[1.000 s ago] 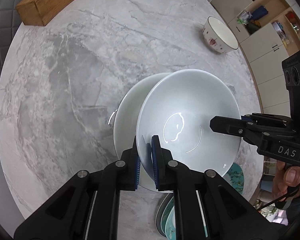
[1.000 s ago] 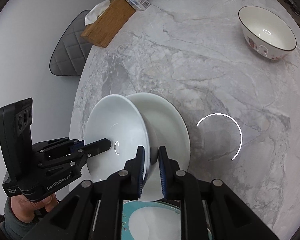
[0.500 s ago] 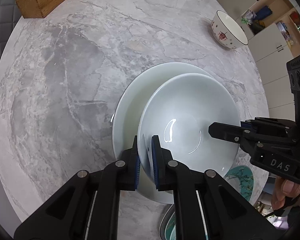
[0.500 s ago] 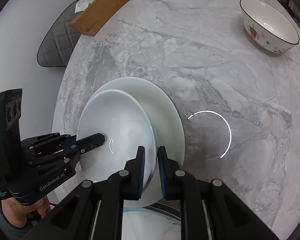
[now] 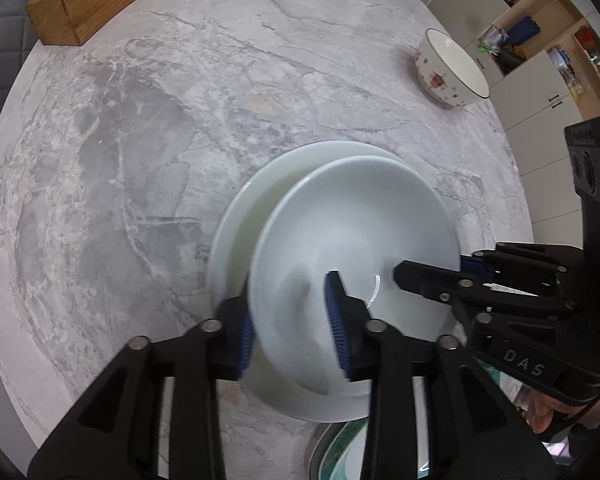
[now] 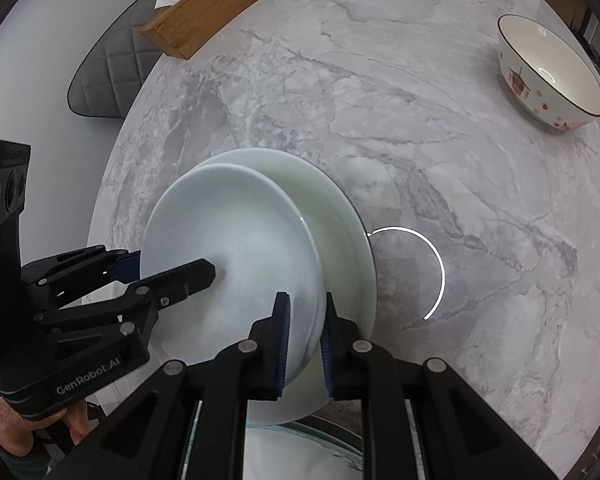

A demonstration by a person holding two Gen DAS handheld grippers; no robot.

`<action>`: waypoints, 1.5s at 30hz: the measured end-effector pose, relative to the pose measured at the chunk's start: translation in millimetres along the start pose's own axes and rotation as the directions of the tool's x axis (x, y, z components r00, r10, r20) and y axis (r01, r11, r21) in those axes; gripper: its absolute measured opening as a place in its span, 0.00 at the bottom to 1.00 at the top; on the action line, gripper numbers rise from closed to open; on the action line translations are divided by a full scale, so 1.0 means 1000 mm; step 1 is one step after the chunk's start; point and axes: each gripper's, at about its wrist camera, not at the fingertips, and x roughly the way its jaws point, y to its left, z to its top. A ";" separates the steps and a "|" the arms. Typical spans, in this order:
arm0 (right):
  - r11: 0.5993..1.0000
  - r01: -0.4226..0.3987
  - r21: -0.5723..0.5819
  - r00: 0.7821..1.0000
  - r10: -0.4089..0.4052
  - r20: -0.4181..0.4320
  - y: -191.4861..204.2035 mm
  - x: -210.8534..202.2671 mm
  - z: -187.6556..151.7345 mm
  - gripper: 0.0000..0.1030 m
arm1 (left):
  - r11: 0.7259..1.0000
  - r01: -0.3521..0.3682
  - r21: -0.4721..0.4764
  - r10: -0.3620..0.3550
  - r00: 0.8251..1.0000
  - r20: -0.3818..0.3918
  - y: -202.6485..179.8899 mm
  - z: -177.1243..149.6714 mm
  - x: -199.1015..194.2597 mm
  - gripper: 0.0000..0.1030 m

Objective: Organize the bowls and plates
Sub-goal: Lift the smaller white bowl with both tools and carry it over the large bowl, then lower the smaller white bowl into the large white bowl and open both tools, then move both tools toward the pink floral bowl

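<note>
While the left gripper had just been opening off the white bowl's rim, the right gripper pinched it at the bowl's 5 o'clock, nested on the white plate. Best release gently, level.

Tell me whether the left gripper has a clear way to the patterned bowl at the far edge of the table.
Probably yes. The left gripper, jaws just opened off the white bowl, holds nothing, and bare marble table lies between it and the patterned bowl.
</note>
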 end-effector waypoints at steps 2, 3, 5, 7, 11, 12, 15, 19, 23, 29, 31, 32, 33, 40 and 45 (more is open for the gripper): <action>1.000 -0.001 -0.002 1.000 0.001 -0.005 0.001 0.001 0.000 0.16 | 1.000 -0.007 0.016 0.007 1.000 0.012 -0.007 -0.001 -0.001 0.49; 1.000 0.008 -0.002 1.000 -0.008 -0.006 0.001 0.001 0.000 0.16 | 1.000 -0.015 0.017 0.015 1.000 0.017 -0.008 -0.001 -0.001 0.49; 1.000 0.002 0.004 1.000 -0.002 -0.005 0.000 0.001 -0.001 0.16 | 1.000 -0.001 -0.001 0.001 1.000 0.024 -0.007 -0.002 -0.002 0.50; 1.000 0.000 0.003 1.000 0.000 -0.004 0.001 0.001 -0.001 0.19 | 1.000 0.006 -0.016 -0.006 0.999 0.035 -0.005 -0.002 -0.005 0.50; 1.000 -0.013 0.013 1.000 0.012 0.022 0.002 -0.006 0.000 0.31 | 0.999 0.019 -0.048 -0.015 0.997 0.074 0.002 -0.002 -0.021 0.58; 1.000 -0.016 0.014 0.999 0.016 0.030 0.002 -0.010 0.000 0.39 | 0.998 0.027 -0.061 -0.021 0.996 0.085 0.005 -0.002 -0.027 0.60; 1.000 -0.019 0.016 0.998 0.018 0.063 0.002 -0.023 0.002 0.55 | 0.996 0.042 -0.083 -0.033 0.993 0.116 0.011 0.000 -0.043 0.69; 0.998 -0.057 0.025 0.992 0.054 0.113 -0.001 -0.044 -0.001 0.81 | 0.987 0.116 -0.116 -0.096 0.982 0.164 0.018 0.003 -0.065 0.73; 0.991 -0.130 0.035 0.967 0.120 0.224 -0.014 -0.078 -0.008 1.00 | 0.986 0.129 -0.104 -0.105 0.973 0.207 0.019 0.011 -0.082 1.00; 0.983 -0.140 0.115 0.934 0.093 0.345 -0.072 -0.114 -0.007 1.00 | 0.998 0.061 -0.020 -0.053 0.954 0.294 0.001 0.036 -0.096 1.00; 0.977 -0.134 0.166 0.929 0.065 0.365 -0.097 -0.121 -0.006 1.00 | 0.998 0.068 0.000 -0.065 0.950 0.305 -0.008 0.047 -0.095 1.00; 0.974 -0.132 0.187 0.926 0.054 0.374 -0.109 -0.124 -0.006 1.00 | 0.997 0.072 0.014 -0.072 0.951 0.299 -0.014 0.053 -0.092 1.00; 0.970 -0.131 0.206 0.922 0.043 0.385 -0.119 -0.127 -0.007 1.00 | 0.997 0.078 0.023 -0.081 0.952 0.295 -0.019 0.059 -0.090 1.00; 0.930 -0.132 0.344 0.929 -0.006 0.371 -0.190 -0.133 0.009 1.00 | 0.995 0.084 0.052 -0.091 0.983 0.158 -0.062 0.134 -0.051 1.00; 0.904 -0.129 0.407 0.930 -0.032 0.365 -0.230 -0.126 0.042 0.99 | 0.992 0.066 0.109 -0.083 0.984 0.158 -0.105 0.197 -0.021 1.00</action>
